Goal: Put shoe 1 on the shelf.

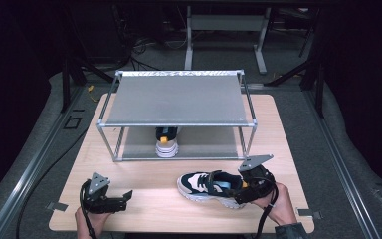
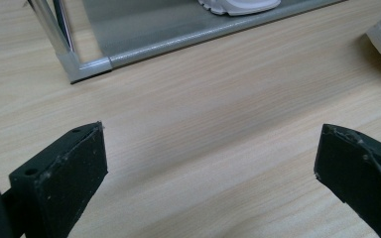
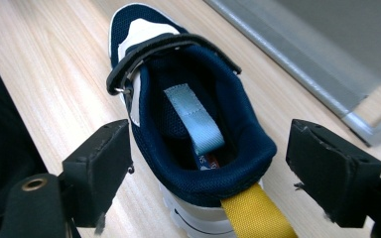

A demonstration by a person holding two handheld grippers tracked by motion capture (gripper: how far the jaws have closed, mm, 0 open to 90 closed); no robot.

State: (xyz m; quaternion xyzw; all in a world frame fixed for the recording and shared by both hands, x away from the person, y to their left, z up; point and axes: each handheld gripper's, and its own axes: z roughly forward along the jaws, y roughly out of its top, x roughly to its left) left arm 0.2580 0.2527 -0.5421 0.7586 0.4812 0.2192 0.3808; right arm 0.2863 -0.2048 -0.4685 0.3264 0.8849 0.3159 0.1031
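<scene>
The right hand-held gripper (image 3: pixel 208 163) stands released, jaws either side of the navy sneaker's (image 1: pixel 209 187) heel on the tabletop (image 1: pixel 144 204) before the shoe rack (image 1: pixel 176 99); the left hand-held gripper (image 2: pixel 211 163) gapes empty.

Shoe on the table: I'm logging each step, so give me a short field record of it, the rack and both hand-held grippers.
shoe on table: navy and white shoe, lying on the wooden table in front of the rack
rack: two-shelf metal rack; second shoe on its lower shelf
right hand-held gripper: jaws apart either side of the heel collar, pads not pressing
left hand-held gripper: open over bare wood
</scene>
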